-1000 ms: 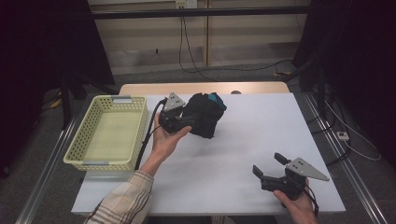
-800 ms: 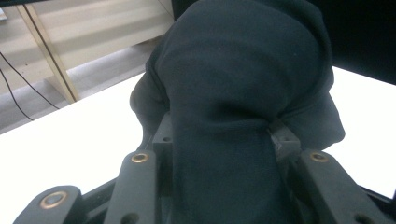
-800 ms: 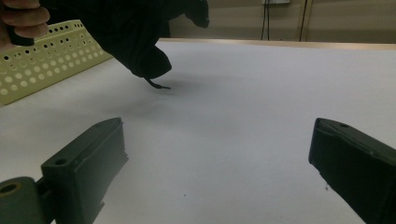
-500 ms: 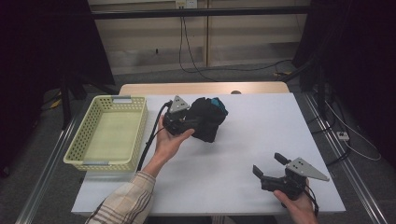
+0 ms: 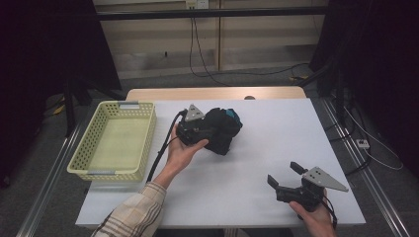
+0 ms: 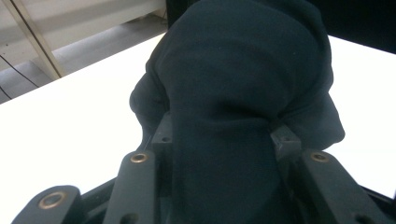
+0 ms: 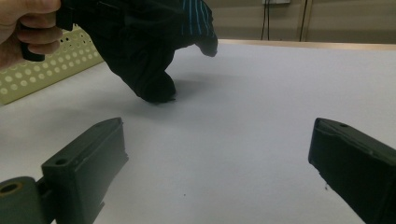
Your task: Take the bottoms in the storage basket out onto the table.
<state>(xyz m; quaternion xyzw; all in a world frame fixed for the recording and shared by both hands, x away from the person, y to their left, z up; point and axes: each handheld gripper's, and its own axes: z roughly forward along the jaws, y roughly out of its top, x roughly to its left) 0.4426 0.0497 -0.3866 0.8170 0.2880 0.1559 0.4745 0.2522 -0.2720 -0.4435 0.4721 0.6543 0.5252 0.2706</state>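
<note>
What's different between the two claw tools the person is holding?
The left gripper is clamped on a dark cloth bundle; the right gripper holds nothing, its jaws spread wide. The left is up beside the yellow basket; the right rests low near the table's front edge. Both carry grey three-cornered plates.

1. The left gripper (image 5: 210, 133) is black, with a grey three-cornered plate (image 5: 194, 113) on top and a black cable (image 5: 163, 148) trailing from its body, on the side toward the basket (image 5: 89, 150).
2. Its jaw links carry round brass-coloured rivets (image 6: 138, 157).
3. The left forearm wears a plaid sleeve (image 5: 131, 215) in beige and brown.
4. The right gripper (image 5: 285, 176), well apart from the basket, is black too, with a like grey plate (image 5: 326, 179) and blocky dark jaws.
</note>
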